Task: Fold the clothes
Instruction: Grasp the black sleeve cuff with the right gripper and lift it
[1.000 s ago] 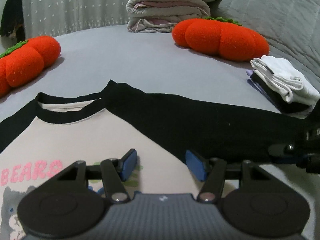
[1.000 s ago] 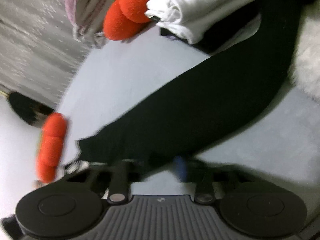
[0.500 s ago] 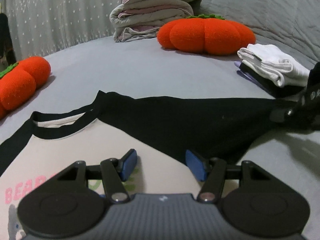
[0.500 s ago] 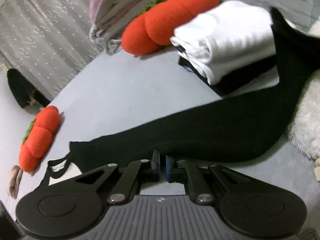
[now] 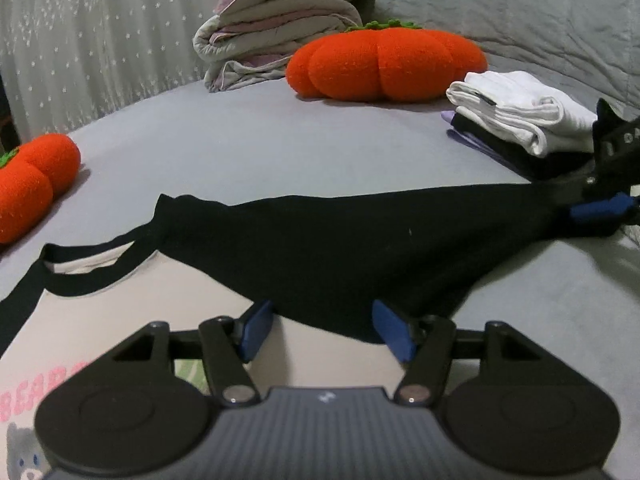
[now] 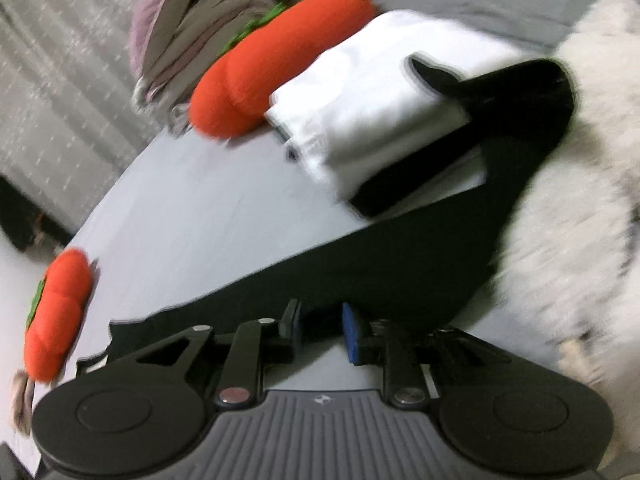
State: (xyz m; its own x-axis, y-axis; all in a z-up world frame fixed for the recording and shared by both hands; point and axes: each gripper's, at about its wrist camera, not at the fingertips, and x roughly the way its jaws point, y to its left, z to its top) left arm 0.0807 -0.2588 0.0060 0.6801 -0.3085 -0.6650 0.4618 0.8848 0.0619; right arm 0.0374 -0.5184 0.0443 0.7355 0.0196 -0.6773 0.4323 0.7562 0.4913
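Observation:
A cream shirt [image 5: 120, 320] with a black collar and black sleeves lies flat on the grey bed [image 5: 280, 152]. Its black sleeve [image 5: 360, 248] stretches out toward the right. My left gripper [image 5: 322, 332] hovers open over the seam where the cream body meets the sleeve, holding nothing. In the left wrist view my right gripper [image 5: 600, 208] sits at the sleeve's far end. In its own blurred view, the right gripper [image 6: 318, 328] is opening its jaws; the black sleeve [image 6: 360, 264] lies under and between the pads, which no longer press on it. The cuff end [image 6: 520, 92] runs up over a folded pile.
A pile of folded clothes, white on top [image 5: 520, 120], lies at the right. Behind it sits an orange pumpkin cushion [image 5: 384, 64]; another [image 5: 28, 184] is at the left. Folded blankets [image 5: 280, 32] are at the back. A white fluffy thing [image 6: 580, 160] lies right of the sleeve.
The right gripper was shut on the sleeve and now its pads stand apart. It pulled the sleeve out to the right. The left gripper slid right along the shirt.

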